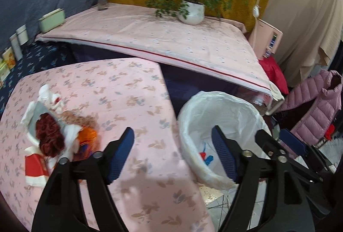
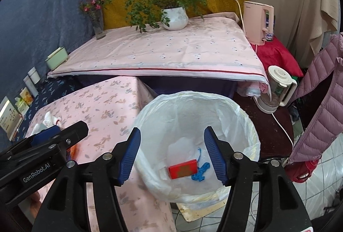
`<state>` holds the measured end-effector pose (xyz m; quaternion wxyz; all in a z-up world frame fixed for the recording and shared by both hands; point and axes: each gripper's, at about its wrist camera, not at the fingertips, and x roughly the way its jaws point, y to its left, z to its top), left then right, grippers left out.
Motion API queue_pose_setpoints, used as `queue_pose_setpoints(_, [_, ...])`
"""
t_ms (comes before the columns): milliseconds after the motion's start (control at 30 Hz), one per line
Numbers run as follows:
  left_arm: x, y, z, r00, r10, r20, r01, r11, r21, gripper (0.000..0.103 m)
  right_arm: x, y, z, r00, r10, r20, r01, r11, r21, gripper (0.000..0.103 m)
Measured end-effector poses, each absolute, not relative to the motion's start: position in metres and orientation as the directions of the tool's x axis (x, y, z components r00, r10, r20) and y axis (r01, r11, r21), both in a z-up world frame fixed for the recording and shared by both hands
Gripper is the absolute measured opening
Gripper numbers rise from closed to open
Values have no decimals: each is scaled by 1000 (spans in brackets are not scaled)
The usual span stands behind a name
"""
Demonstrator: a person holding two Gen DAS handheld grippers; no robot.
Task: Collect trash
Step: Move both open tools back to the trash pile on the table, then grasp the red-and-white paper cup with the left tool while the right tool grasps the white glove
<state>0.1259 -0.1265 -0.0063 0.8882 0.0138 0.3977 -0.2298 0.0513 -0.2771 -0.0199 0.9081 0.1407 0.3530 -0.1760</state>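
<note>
A heap of trash (image 1: 53, 135) lies on the pink cloth-covered table (image 1: 120, 90) at the left: white tissues, a dark red crumpled wad, orange scraps, a red and white wrapper. A white-lined bin (image 2: 193, 146) stands right of the table; inside lie a red box (image 2: 182, 168) and blue string (image 2: 200, 174). The bin also shows in the left wrist view (image 1: 214, 116). My left gripper (image 1: 173, 148) is open and empty over the table edge, right of the heap. My right gripper (image 2: 172, 152) is open and empty above the bin.
A higher table with pink cloth (image 2: 171, 53) stands behind, bearing a potted plant (image 2: 173, 17), a flower vase (image 2: 97, 23) and a green box (image 2: 56, 60). A kettle (image 2: 276, 90), a pink appliance (image 2: 257, 21) and a pink down jacket (image 2: 317, 107) are at the right.
</note>
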Motion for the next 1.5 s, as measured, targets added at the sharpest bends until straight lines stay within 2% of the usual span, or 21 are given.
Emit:
queue_pose_setpoints(133, [126,-94,-10,605,-344,-718,354,924,-145,78,53,-256,-18,698,-195,-689,381,916,127,63])
queue_pose_setpoints(300, [129,-51,-16,629,-282,-724,267,953,-139,86,58,-229,-17,702,-164,-692,335,935,118,63])
queue_pose_setpoints(933, [150,94,-71,576,-80,-813,-3,995,-100,94,91,-128,-43,665,-49,-745,187,977,103,65])
queue_pose_setpoints(1167, [164,117,-97,508,-93,-857,-22,993,-120,94,111,-96,-58,643,-9,-766,141,984,106,65])
queue_pose_setpoints(1500, [184,124,-124,412,-187,-892,-33,975,-219,94,150,-64,-73,616,47,-786,92,987,131,65])
